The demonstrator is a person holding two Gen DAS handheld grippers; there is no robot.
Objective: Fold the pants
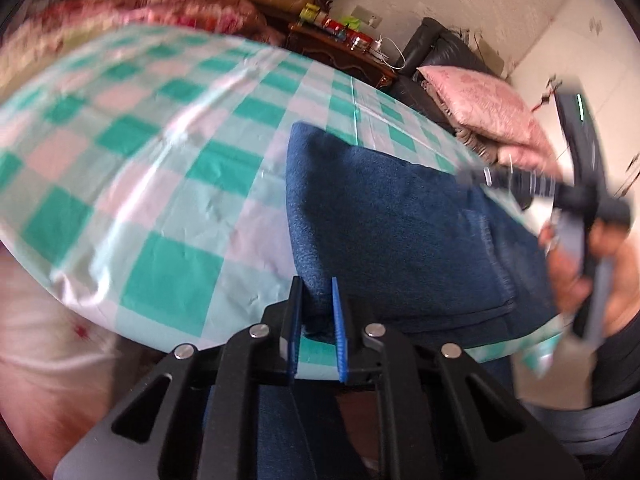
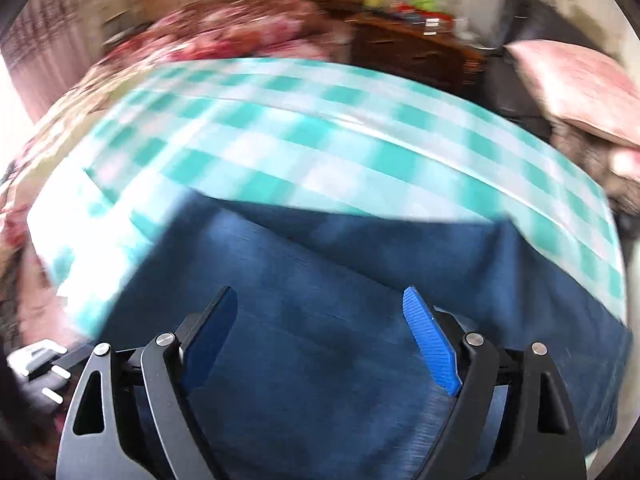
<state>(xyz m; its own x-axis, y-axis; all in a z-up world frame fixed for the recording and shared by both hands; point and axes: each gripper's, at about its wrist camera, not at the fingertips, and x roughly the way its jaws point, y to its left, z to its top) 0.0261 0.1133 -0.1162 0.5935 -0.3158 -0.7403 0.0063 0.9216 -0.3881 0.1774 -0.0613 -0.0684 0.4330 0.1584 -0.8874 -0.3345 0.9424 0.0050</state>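
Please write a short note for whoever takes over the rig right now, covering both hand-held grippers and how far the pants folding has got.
Left hand-held gripper: shut on a near corner of the blue pants.
Right hand-held gripper: open, above the pants, nothing between its fingers.
Pants: lying on the green checked cloth, near its front edge, already doubled over at least once; the views are too blurred to count layers.
Left to do: take hold with the right gripper, probably make the next fold, then smooth the pants flat.

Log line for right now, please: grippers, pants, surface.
left gripper: shut on pants edge | right gripper: open above pants, nothing held | pants: lying on checked cloth | fold: unfinished
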